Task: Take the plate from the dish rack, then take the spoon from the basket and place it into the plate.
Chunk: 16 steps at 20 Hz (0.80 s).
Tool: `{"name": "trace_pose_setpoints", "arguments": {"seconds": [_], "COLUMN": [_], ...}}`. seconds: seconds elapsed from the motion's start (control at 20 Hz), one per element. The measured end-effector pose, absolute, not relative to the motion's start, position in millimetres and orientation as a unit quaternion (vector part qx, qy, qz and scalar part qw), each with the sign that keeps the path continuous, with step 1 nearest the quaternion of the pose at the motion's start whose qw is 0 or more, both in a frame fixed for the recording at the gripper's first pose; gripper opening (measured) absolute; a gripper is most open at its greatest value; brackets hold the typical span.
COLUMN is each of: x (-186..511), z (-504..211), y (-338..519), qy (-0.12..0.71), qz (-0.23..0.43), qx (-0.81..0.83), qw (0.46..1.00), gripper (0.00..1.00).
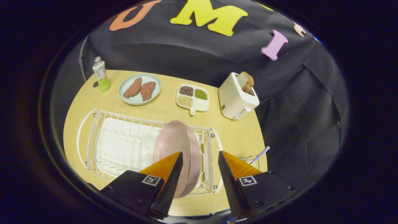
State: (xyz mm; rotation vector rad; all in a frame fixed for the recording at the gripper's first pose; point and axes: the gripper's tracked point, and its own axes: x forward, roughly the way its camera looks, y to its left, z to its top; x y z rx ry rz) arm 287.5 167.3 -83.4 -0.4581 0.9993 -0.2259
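Here we are, looking down along the gripper from well above the bench, and its two fingers are spread wide with a clear gap between them, holding nothing. The gripper points forward and downward over the near edge of the bench, tilted toward the dish rack.

The pink plate stands on edge in the right end of that white wire rack, leaning a little. The left finger overlaps the plate's lower part, so the plate's rim sits just by that finger and partly in the gap; whether the finger touches it, I cannot tell. The right finger is apart from the plate, over the rack's right rail.

Off to the right of the rack, just beyond the right finger, there's a small wire basket with a checked handle sticking up and out of it at a slant. That could be the spoon, though its bowl is hidden.

Further back on the bench: a pale plate with two brown patties, a green bottle with a white cap to its left, a divided dish of beans and grains in the middle, and a white toaster with bread poking out of the slot on the right. The rest of the rack, left of the pink plate, shows bare white wires over a white tray.
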Motion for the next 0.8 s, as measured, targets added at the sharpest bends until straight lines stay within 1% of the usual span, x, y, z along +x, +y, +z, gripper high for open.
{"name": "trace_pose_setpoints", "arguments": {"seconds": [0.05,0.1,0.15,0.25,0.3,0.35,0.4,0.55,0.8], "x": [290.7,292.1,292.2,291.7,287.2,288.1,288.2,285.8,280.9], "z": [-85.1,-87.2,-88.4,-93.9,-97.0,-96.7,-95.1,-94.1,-89.9], "y": [166.0,165.0,163.1,170.7,173.9,172.0,171.8,180.9,193.9], "qy": [0.477,0.48,0.484,0.487,0.492,0.485,0.483,0.47,0.442], "qz": [-0.107,-0.105,-0.114,-0.11,-0.11,-0.116,-0.121,-0.136,-0.16], "qx": [-0.221,-0.222,-0.221,-0.213,-0.214,-0.227,-0.237,-0.246,-0.273], "qw": [0.844,0.842,0.839,0.84,0.837,0.836,0.834,0.837,0.839], "gripper": [0.71,0.7,0.64,0.45,0.37,0.25,0.24,0.19,0.15]}}
